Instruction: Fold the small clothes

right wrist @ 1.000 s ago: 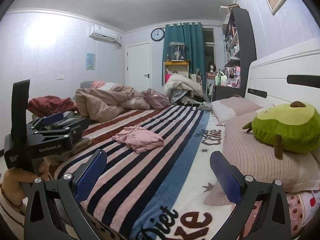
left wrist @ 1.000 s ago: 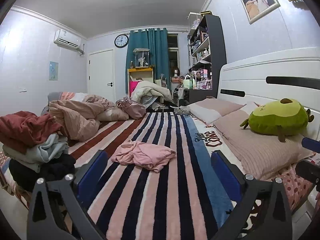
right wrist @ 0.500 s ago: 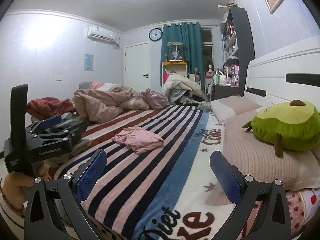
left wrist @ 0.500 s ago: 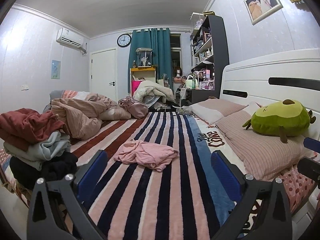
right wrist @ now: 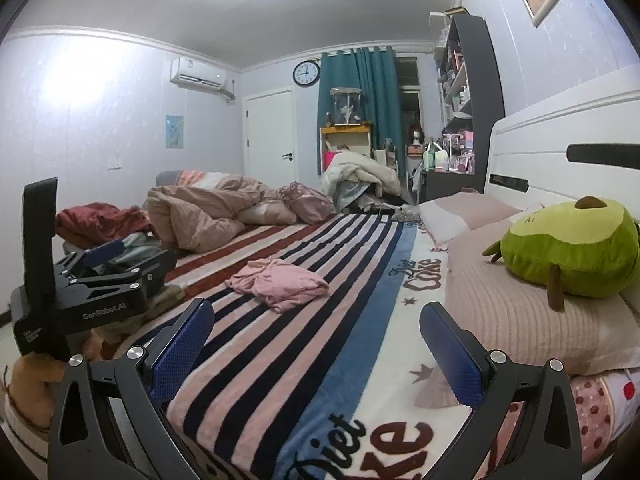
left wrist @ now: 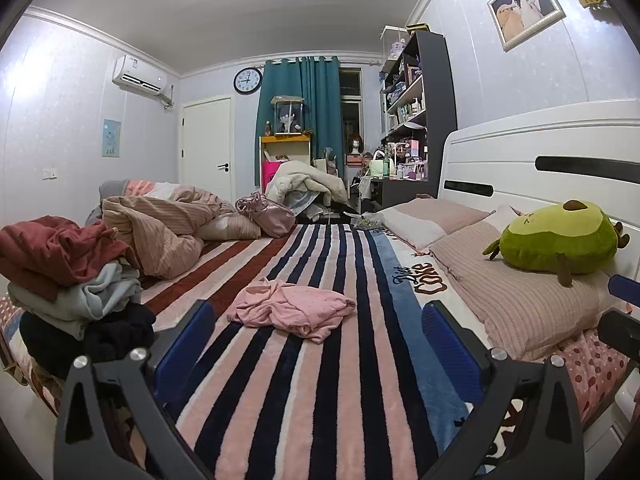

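A crumpled pink garment (left wrist: 290, 309) lies unfolded on the striped blanket (left wrist: 320, 380) in the middle of the bed; the right wrist view shows the same pink garment (right wrist: 278, 284). My left gripper (left wrist: 318, 332) is open and empty, its blue pads just short of the garment. My right gripper (right wrist: 316, 340) hangs open and empty over the blanket's near edge, further from the garment. In the right wrist view the left gripper (right wrist: 100, 264) appears at the left, held by a hand (right wrist: 28, 384).
A pile of clothes (left wrist: 68, 280) in red, pale blue and black sits at the left bed edge. A bunched beige duvet (left wrist: 160, 236) lies behind it. Pillows (left wrist: 516, 300) and a green avocado plush (left wrist: 560, 240) line the headboard (left wrist: 540, 160) on the right.
Both grippers have drifted slightly, so the garment sits a little nearer and more central in the left wrist view. Both stay open; the garment has not moved.
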`<action>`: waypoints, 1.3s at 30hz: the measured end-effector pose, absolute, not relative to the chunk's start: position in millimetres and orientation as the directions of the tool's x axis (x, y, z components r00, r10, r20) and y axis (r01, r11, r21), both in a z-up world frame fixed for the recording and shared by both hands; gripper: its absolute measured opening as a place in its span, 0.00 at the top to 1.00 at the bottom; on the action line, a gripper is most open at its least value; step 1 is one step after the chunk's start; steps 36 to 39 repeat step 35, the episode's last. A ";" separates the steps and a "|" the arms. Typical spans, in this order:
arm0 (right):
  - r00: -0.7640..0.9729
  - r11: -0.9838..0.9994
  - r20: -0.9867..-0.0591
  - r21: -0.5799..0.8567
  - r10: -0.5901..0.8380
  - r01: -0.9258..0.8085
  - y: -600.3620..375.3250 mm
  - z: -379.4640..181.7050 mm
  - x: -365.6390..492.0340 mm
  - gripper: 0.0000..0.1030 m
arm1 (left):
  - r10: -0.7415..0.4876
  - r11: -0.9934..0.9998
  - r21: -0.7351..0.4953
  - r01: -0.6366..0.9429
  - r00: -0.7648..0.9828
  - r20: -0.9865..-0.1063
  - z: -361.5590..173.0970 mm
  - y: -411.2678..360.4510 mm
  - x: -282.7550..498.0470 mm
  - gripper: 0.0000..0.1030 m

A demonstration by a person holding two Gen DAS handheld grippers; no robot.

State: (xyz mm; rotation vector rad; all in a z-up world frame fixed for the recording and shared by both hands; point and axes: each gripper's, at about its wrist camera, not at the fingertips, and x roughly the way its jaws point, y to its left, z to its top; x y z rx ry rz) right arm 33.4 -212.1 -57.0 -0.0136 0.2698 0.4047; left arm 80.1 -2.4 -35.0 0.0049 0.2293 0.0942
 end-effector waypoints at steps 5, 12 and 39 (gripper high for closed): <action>0.887 0.922 -0.259 0.040 0.382 -0.385 -211.0 -54.8 29.6 0.00 | 0.090 0.996 0.021 -0.088 0.970 -0.224 -35.4 -6.8 77.1 0.01; 0.889 0.923 -0.256 0.038 0.381 -0.384 -212.2 -54.5 27.1 0.00 | 0.080 0.997 0.018 -0.078 0.972 -0.220 -34.8 -9.9 74.4 0.01; 0.898 0.932 -0.254 0.061 0.360 -0.356 -214.5 -45.8 23.1 0.00 | 0.057 0.998 0.018 -0.054 0.974 -0.219 -33.1 -13.7 70.6 0.01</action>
